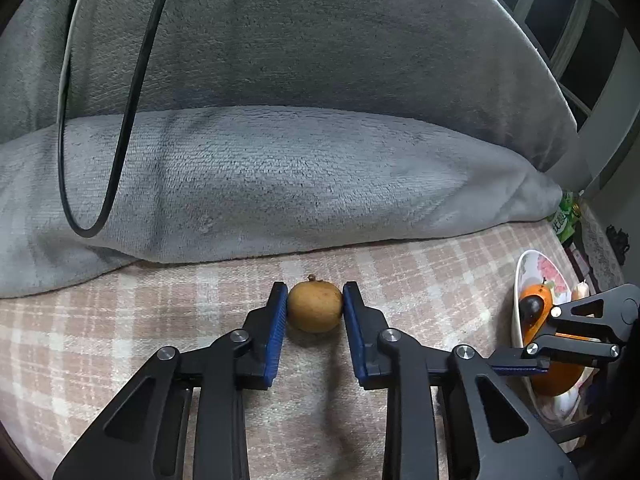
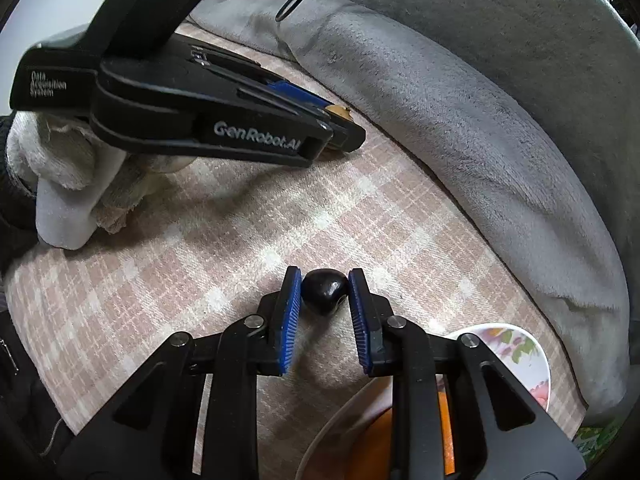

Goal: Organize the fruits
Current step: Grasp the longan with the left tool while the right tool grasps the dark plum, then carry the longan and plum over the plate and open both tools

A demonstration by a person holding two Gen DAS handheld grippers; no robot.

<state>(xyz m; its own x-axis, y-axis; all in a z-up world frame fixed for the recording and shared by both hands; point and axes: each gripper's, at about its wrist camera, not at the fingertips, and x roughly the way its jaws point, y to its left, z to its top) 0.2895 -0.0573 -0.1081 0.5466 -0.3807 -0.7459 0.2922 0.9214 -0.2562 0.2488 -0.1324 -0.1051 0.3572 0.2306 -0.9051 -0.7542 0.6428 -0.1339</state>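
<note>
Left claw [image 1: 315, 306] clamps the round tan-brown fruit [image 1: 315, 307] on the pink checked bedsheet [image 1: 120, 320]. Right claw [image 2: 325, 290] pinches a small glossy black fruit [image 2: 324, 290]

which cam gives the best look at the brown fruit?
Left wrist: the brown fruit sits centred and whole between the left gripper pads on the plaid cloth. In the right wrist view only a sliver peeks past that gripper's fingers.

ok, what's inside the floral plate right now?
The floral plate holds orange fruit, seen partly in both views. The right gripper, shut on a small dark fruit, and its linkage cover much of the plate, so a full count isn't possible.
</note>
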